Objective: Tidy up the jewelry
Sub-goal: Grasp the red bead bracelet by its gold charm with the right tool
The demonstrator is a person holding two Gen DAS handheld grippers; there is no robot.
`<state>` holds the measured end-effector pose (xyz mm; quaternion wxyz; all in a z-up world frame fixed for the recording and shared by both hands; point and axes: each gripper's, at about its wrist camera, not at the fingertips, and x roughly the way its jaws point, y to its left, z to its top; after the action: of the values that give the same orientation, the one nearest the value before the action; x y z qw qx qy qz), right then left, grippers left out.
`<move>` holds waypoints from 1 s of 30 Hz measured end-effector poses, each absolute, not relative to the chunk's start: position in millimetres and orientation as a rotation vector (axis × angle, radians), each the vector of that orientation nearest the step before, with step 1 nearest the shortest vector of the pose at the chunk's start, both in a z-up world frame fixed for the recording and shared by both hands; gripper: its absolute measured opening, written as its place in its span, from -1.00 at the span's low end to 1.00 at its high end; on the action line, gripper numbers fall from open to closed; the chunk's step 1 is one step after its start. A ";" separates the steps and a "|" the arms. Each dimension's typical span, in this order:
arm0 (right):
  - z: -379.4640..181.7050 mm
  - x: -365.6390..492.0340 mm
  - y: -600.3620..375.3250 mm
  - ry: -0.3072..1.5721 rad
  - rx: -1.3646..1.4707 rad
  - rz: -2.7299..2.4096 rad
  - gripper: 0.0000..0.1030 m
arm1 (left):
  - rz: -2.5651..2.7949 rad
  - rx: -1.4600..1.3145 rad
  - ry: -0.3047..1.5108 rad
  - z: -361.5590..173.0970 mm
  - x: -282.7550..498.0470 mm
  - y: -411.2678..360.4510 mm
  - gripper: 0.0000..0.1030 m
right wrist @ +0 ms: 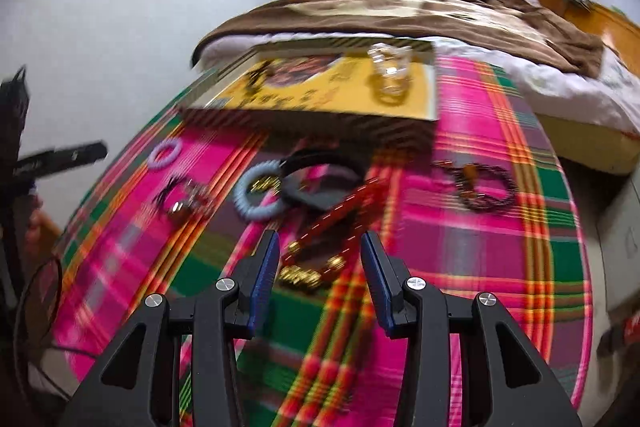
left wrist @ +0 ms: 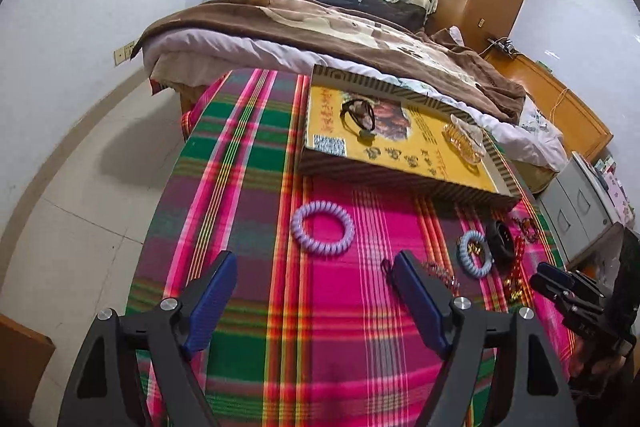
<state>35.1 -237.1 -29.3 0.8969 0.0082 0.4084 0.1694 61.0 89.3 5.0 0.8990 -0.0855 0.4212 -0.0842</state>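
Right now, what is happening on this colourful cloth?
A person holds a gripper in each hand over loose jewelry on a plaid cloth. The left gripper is open near a lilac coil bracelet. The right gripper is open above a red bead string. A yellow box already carries a dark band.

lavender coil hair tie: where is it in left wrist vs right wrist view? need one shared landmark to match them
Left wrist: lavender coil hair tie lies just above centre on the plaid cloth, ahead of the open left claw, below the yellow box.
Right wrist: far smaller and blurred, left of centre, near the box's left corner.
Shared landmark: the yellow box, seen in both views.
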 end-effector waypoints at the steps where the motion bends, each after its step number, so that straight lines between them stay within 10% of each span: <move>1: -30.5 34.1 -232.7 0.849 0.004 0.373 -0.16 | -0.178 -0.180 0.878 2.4 59.1 90.0 0.55; 20: -51.5 39.0 -222.1 0.941 -0.196 0.398 -0.18 | -0.158 -0.206 0.937 -18.3 54.3 92.5 0.55; 30: -48.5 24.7 -247.0 0.949 -0.174 0.308 -0.81 | -0.153 -0.205 0.958 -25.1 58.4 91.4 0.55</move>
<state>24.7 -247.0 -48.5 0.8745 -0.0832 0.4544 0.1476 58.4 91.4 -25.1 0.8796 -0.0982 0.4597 -0.0734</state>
